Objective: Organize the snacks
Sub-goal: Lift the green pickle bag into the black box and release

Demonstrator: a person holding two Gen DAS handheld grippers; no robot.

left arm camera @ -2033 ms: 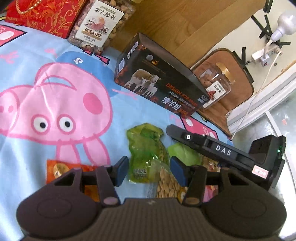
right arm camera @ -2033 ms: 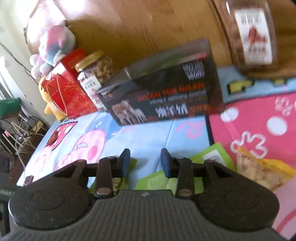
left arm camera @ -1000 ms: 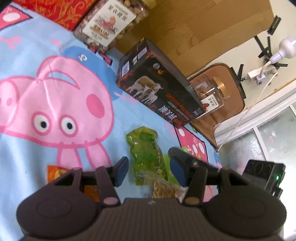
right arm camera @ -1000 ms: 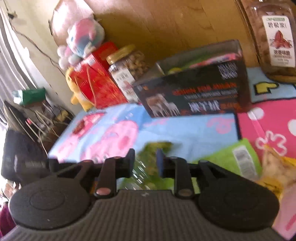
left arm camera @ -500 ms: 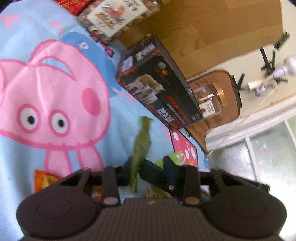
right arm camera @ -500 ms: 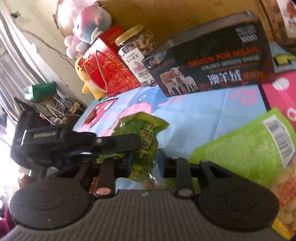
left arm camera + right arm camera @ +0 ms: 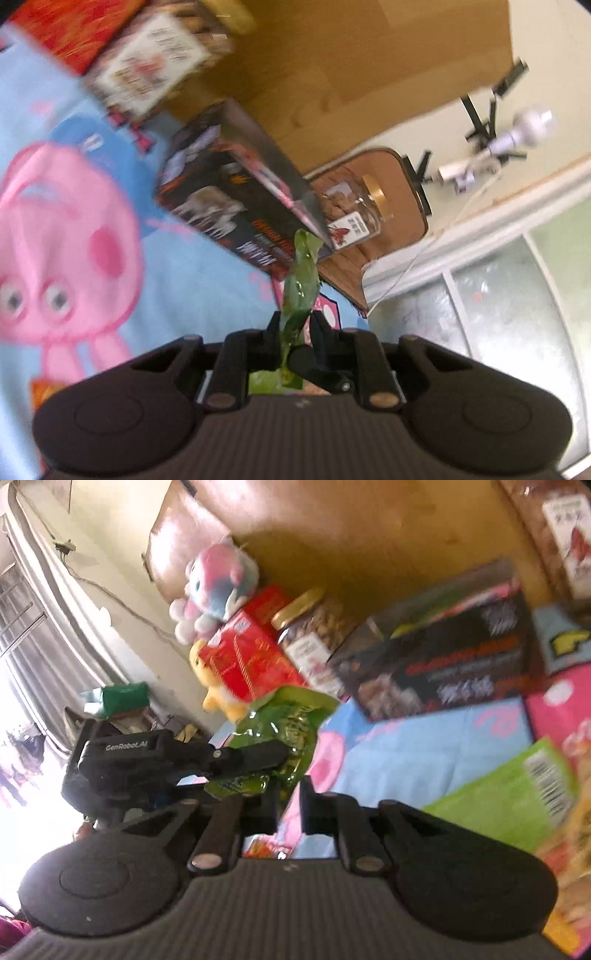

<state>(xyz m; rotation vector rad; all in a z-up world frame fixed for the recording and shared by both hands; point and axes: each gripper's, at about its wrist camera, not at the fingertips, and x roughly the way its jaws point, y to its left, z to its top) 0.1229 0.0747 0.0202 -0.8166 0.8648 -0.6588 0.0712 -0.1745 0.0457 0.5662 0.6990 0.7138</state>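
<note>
the surface is a bed sheet [image 7: 192,280] in pale blue, printed with a big pink cartoon pig, with a wooden headboard [image 7: 332,66] behind it. both tongs are closed on one green snack packet [image 7: 301,284]: the left tongs [image 7: 295,326] pinch its edge, and the right tongs [image 7: 286,799] clamp its lower part, holding it above the sheet. a dark open box [image 7: 443,664] lies near the headboard, between two nut jars. frosted window panes [image 7: 517,295] and a cream wall close the room; a curtain [image 7: 48,635] hangs at the far side.
</note>
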